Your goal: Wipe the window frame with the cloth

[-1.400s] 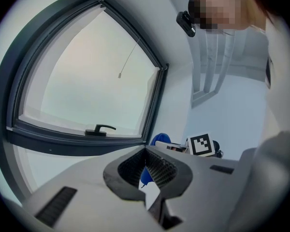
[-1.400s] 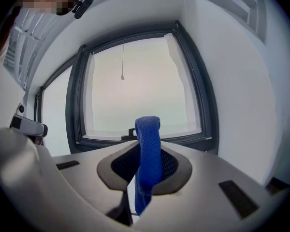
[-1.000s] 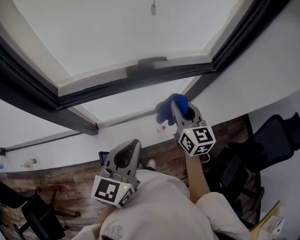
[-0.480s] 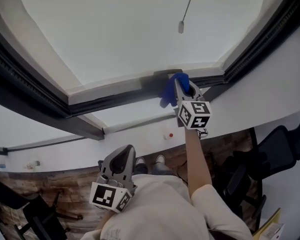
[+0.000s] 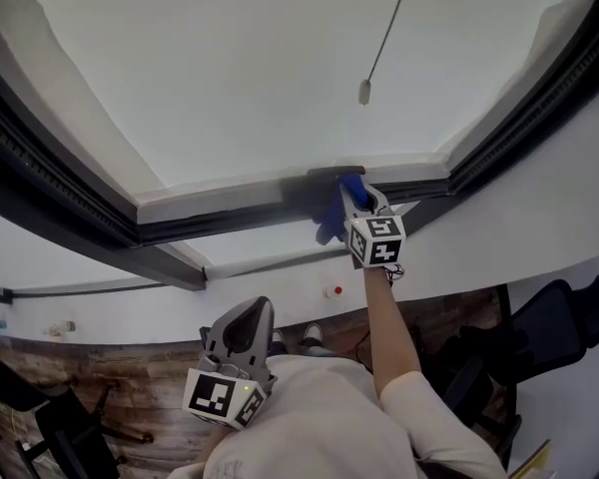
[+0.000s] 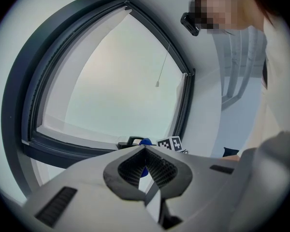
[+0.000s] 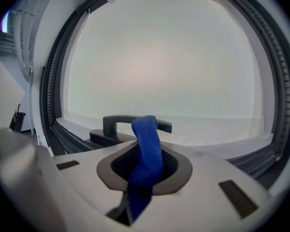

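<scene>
The dark window frame point(image 5: 230, 213) runs across the head view, with a dark handle point(image 5: 334, 172) on its lower rail. My right gripper point(image 5: 355, 196) is raised to that rail just right of the handle and is shut on a blue cloth point(image 5: 329, 220). The cloth hangs over the rail below the handle. In the right gripper view the cloth point(image 7: 146, 132) sticks up from between the jaws of the right gripper point(image 7: 146, 159), in front of the handle point(image 7: 117, 122). My left gripper point(image 5: 244, 325) is held low by the person's body, shut and holding nothing; its tip point(image 6: 145, 149) faces the window.
A blind cord with a small weight point(image 5: 363, 92) hangs in front of the pane above the handle. A white wall band point(image 5: 459, 257) lies below the frame, with a small red mark point(image 5: 336, 291) on it. Black office chairs point(image 5: 549, 317) stand on the wooden floor at the right.
My right gripper has carried the blue cloth up from the white wall below the window to the lower frame rail beside the handle. The left gripper stayed low.
</scene>
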`<state>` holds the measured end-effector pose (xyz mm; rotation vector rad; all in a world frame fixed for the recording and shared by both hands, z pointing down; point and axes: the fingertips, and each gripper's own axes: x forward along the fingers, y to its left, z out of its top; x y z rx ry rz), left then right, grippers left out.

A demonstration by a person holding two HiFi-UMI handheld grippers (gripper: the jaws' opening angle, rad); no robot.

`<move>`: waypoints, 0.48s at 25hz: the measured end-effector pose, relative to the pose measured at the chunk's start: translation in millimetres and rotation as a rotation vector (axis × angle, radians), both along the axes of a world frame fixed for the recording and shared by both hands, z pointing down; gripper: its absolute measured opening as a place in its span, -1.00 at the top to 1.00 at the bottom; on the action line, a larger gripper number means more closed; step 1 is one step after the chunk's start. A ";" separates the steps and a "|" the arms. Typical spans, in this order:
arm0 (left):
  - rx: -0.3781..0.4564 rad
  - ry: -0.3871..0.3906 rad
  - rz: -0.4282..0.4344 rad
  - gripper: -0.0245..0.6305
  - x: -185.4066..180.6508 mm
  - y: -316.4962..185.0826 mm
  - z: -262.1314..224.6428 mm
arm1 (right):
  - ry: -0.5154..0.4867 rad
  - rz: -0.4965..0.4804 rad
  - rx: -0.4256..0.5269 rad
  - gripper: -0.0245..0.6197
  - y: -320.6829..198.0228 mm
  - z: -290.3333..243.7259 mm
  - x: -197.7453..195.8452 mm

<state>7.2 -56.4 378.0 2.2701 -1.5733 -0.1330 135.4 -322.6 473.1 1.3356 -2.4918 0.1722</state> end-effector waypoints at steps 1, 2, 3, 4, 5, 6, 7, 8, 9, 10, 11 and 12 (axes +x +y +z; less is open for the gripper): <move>0.002 0.003 0.001 0.90 4.8 -3.3 -0.9 | -0.004 -0.011 -0.003 0.73 -2.6 0.0 1.0; 0.004 0.004 0.001 0.90 9.5 -6.6 -1.8 | -0.007 -0.022 -0.006 0.73 -5.0 0.1 2.2; 0.007 0.005 0.001 0.90 14.0 -9.6 -2.7 | -0.010 -0.032 -0.009 0.73 -7.0 0.1 3.8; 0.010 0.004 -0.001 0.90 18.1 -12.5 -3.7 | -0.014 -0.042 -0.011 0.73 -8.4 0.1 5.6; 0.014 0.001 -0.004 0.90 21.5 -15.2 -4.9 | -0.017 -0.051 -0.011 0.73 -9.5 -0.1 7.7; 0.018 -0.002 -0.009 0.90 24.4 -17.8 -6.0 | -0.017 -0.057 -0.010 0.73 -10.6 -0.4 10.1; 0.021 -0.005 -0.014 0.90 27.0 -20.2 -6.9 | -0.013 -0.061 -0.008 0.73 -12.0 -0.7 13.2; 0.023 -0.008 -0.018 0.90 29.7 -22.4 -7.5 | -0.007 -0.063 -0.005 0.73 -13.7 -1.0 16.8; 0.026 -0.011 -0.022 0.90 32.6 -24.5 -8.0 | 0.001 -0.066 -0.002 0.73 -15.7 -1.2 20.6; 0.029 -0.013 -0.025 0.90 35.7 -26.5 -8.5 | 0.009 -0.072 -0.001 0.73 -17.6 -1.3 23.9; 0.031 -0.015 -0.027 0.90 39.0 -28.3 -9.1 | 0.018 -0.080 0.000 0.73 -19.3 -1.3 26.7; 0.034 -0.018 -0.027 0.90 42.3 -30.2 -9.7 | 0.030 -0.088 0.002 0.73 -20.6 -1.3 29.0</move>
